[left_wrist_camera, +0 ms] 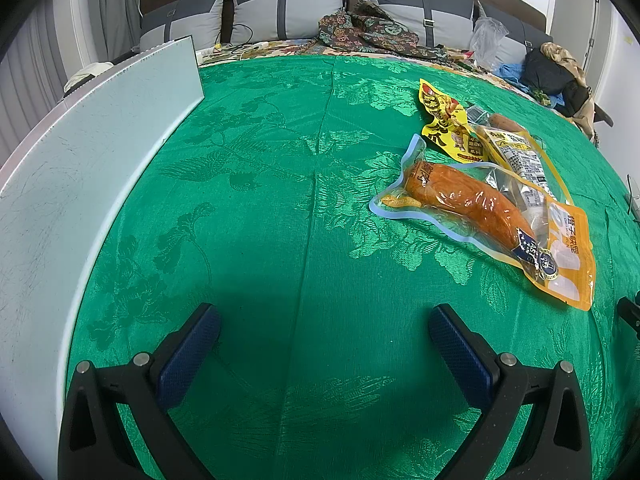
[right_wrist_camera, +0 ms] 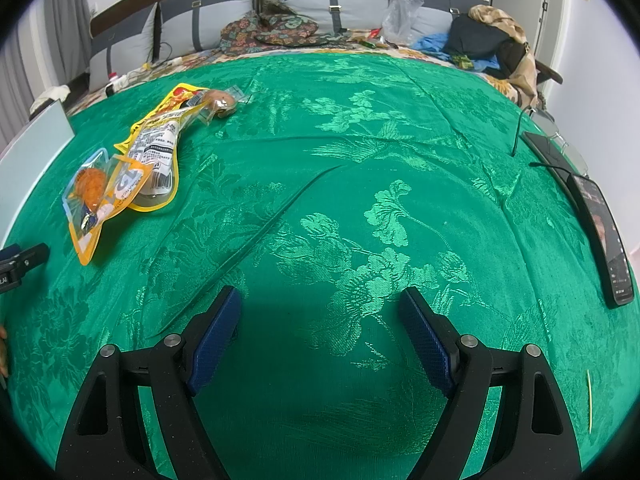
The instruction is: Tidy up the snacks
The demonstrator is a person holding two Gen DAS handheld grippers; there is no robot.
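Observation:
Several snack packs lie in a loose pile on the green cloth (left_wrist_camera: 260,208). A clear pack with an orange sausage (left_wrist_camera: 464,204) lies nearest, on an orange-edged pack (left_wrist_camera: 560,248), with a yellow pack (left_wrist_camera: 444,120) behind. The pile shows at the left in the right wrist view, with the sausage pack (right_wrist_camera: 92,184), the orange-edged pack (right_wrist_camera: 156,152) and the yellow pack (right_wrist_camera: 180,96). My left gripper (left_wrist_camera: 324,320) is open and empty, left of and nearer than the pile. My right gripper (right_wrist_camera: 320,304) is open and empty, right of the pile.
A white box (left_wrist_camera: 80,184) stands along the left side of the cloth, and its corner shows in the right wrist view (right_wrist_camera: 44,132). Two phones (right_wrist_camera: 604,232) and a cable lie at the right edge. Pillows (left_wrist_camera: 288,8), clothes and bags sit behind.

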